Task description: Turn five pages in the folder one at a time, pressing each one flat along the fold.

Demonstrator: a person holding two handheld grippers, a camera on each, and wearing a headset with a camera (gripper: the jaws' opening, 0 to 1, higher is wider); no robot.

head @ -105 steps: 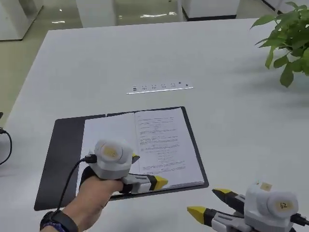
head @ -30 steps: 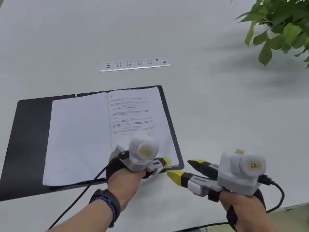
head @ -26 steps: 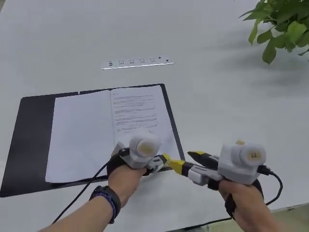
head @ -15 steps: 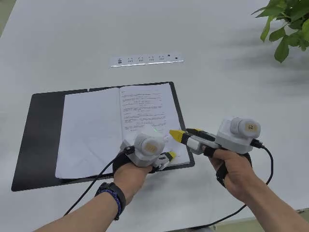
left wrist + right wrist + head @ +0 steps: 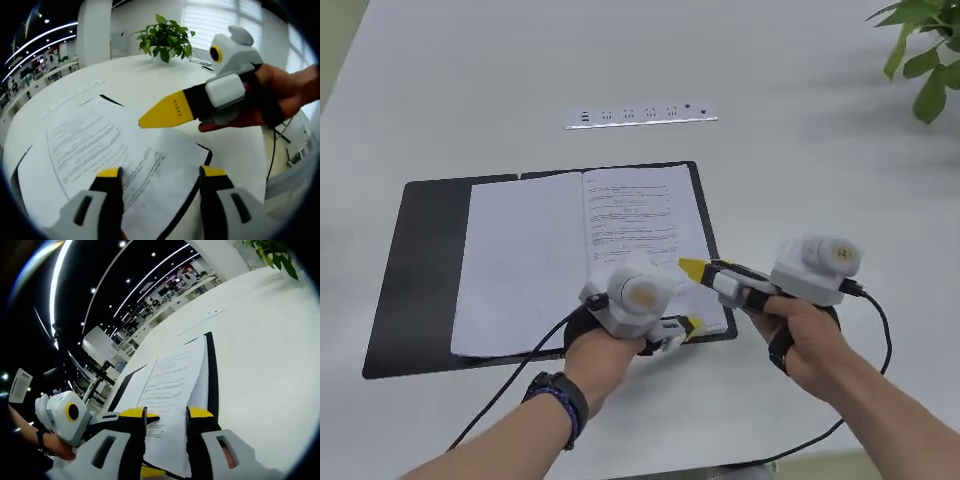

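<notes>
Flat on the white table (image 5: 800, 150) lies the open folder (image 5: 425, 270), its black cover showing around the sheets. In the head view a blank page (image 5: 520, 260) covers its 9 o'clock half and a printed page (image 5: 635, 215) its 3 o'clock half. A power strip (image 5: 640, 115) sits at the folder's 12 o'clock, well apart from it, and a plant (image 5: 925, 60) stands off toward 2 o'clock.

The left gripper (image 5: 678, 332) is low over the folder's 5 o'clock corner. Its own view shows the jaws spread wide and holding nothing, with the bottom corner of the printed page and the black cover edge between them; whether the tips touch the paper is hard to tell.

The right gripper (image 5: 705, 268) reaches in from 3 o'clock, its yellow tip over the outer edge of the printed page, just above the left gripper. In the right gripper view its jaws stand a little apart, and the free edge of the printed page runs up between them. The paper is between the jaws, but no firm pinch shows.
</notes>
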